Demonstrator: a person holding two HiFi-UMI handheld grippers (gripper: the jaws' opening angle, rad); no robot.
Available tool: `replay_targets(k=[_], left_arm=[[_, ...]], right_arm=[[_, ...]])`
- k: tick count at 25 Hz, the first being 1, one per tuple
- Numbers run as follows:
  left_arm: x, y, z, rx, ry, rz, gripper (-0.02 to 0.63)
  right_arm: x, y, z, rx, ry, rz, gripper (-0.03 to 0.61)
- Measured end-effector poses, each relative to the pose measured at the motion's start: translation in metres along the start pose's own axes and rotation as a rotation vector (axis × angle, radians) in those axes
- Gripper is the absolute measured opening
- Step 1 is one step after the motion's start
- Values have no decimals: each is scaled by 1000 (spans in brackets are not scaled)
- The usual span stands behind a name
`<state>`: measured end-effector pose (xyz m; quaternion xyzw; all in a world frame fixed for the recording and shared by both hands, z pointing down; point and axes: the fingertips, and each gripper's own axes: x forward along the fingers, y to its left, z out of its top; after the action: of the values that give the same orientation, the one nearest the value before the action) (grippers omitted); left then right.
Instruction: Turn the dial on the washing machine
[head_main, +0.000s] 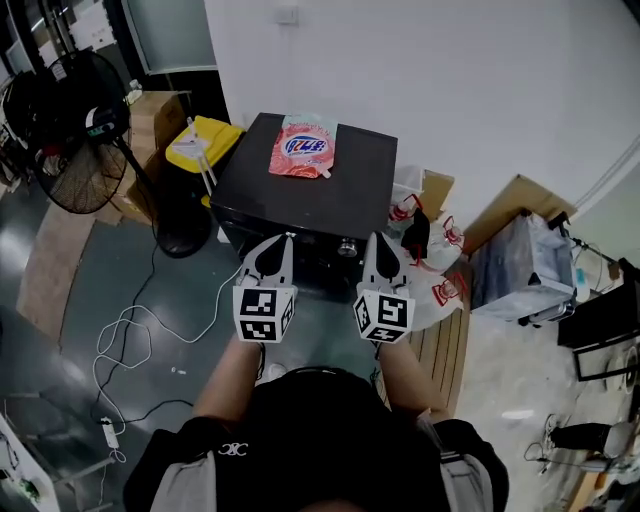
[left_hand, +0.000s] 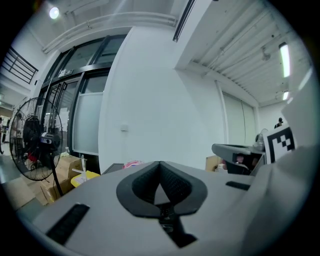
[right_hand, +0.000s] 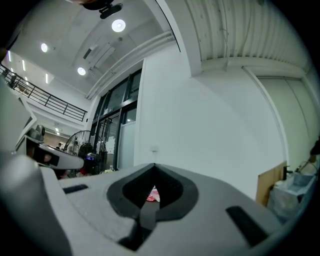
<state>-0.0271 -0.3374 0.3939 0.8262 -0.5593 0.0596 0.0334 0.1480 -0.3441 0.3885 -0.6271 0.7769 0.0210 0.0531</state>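
The black washing machine (head_main: 258, 182) stands against the white wall, seen from above in the head view. Its silver dial (head_main: 347, 247) sits on the front edge, right of centre. A pink detergent pouch (head_main: 305, 147) lies on the lid. My left gripper (head_main: 283, 239) hovers just before the machine's front, left of the dial, jaws together and empty. My right gripper (head_main: 373, 239) hangs just right of the dial, also shut with nothing held. Both point roughly level at the wall; the left gripper (left_hand: 159, 164) and right gripper (right_hand: 153, 166) show closed tips, and the dial is hidden in both gripper views.
A standing fan (head_main: 75, 130) and cardboard boxes (head_main: 150, 115) are at the left, with a yellow item (head_main: 205, 140) beside the machine. Plastic bags (head_main: 440, 270) and a grey cart (head_main: 520, 265) crowd the right. White cables (head_main: 130, 340) trail over the floor.
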Motion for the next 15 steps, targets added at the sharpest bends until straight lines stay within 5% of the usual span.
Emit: replay_targets(k=[15], left_arm=[[0, 15, -2, 4, 8, 2, -5]], right_arm=[[7, 18, -6, -14, 14, 14, 0]])
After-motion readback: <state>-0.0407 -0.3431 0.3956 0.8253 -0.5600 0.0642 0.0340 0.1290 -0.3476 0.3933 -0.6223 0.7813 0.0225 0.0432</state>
